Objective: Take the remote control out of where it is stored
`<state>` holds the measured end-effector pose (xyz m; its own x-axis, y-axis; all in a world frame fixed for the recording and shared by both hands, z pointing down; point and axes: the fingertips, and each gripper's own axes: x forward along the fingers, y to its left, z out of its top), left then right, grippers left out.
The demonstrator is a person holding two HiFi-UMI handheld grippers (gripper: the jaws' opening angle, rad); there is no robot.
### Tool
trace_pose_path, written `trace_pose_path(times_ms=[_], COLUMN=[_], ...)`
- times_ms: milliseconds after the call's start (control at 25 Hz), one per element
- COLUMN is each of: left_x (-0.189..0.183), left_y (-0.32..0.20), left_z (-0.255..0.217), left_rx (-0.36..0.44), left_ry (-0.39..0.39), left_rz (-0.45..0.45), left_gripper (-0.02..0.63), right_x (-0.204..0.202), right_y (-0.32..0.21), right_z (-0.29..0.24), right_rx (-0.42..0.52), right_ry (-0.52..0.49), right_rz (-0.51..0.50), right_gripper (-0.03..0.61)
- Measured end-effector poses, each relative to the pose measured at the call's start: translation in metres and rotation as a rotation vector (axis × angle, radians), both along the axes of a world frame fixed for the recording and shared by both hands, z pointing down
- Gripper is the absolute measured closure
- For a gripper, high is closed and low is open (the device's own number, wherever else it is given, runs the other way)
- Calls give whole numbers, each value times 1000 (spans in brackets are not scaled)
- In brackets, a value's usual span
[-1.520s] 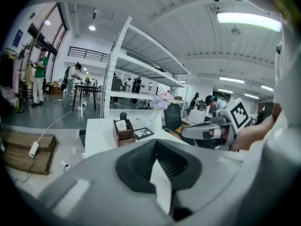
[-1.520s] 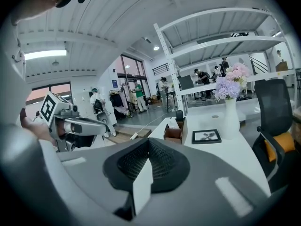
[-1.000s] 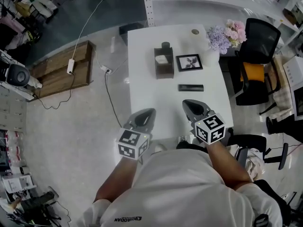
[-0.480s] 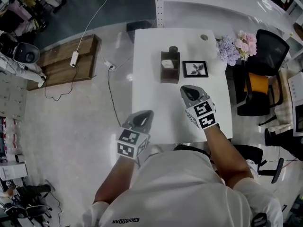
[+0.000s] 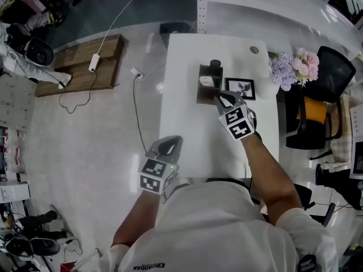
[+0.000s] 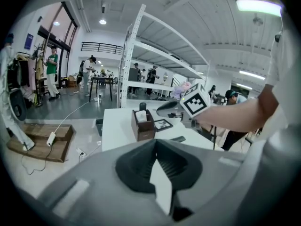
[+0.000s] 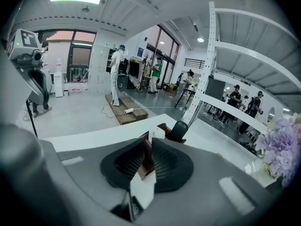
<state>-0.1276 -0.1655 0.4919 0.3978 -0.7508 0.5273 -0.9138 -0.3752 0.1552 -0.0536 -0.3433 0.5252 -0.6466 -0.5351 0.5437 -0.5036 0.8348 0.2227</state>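
2 claws (image 5: 170, 143) (image 5: 223, 97), 1 box (image 5: 207, 85), 1 remote (image 6: 178, 138)

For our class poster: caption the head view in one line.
Right tongs, jaws just opening, brown box showing in their gap, above the white table; left tongs hang back.

Left gripper (image 5: 172, 141), right gripper (image 5: 220, 99): grey moulded shells, black ribbed hollows round the jaws, a black-and-white marker cube (image 5: 157, 174) behind each. White short-sleeved T-shirt (image 5: 221, 231), dark lettering (image 5: 150, 265).
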Motion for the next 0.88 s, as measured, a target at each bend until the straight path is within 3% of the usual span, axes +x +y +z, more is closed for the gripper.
trace_pose_path(times_ms=[640, 880], left_x=[-5, -10], left_y=[-6, -6], left_z=[22, 27], left_rx=[-70, -77], left_ry=[0, 1], left_rz=[-59, -81], left_gripper=[611, 611], right_x=[-35, -42], right_y=[-67, -74], right_z=[33, 47], right_rx=[-2, -25], right_ry=[180, 235], right_rz=[-131, -184], right_gripper=[426, 414])
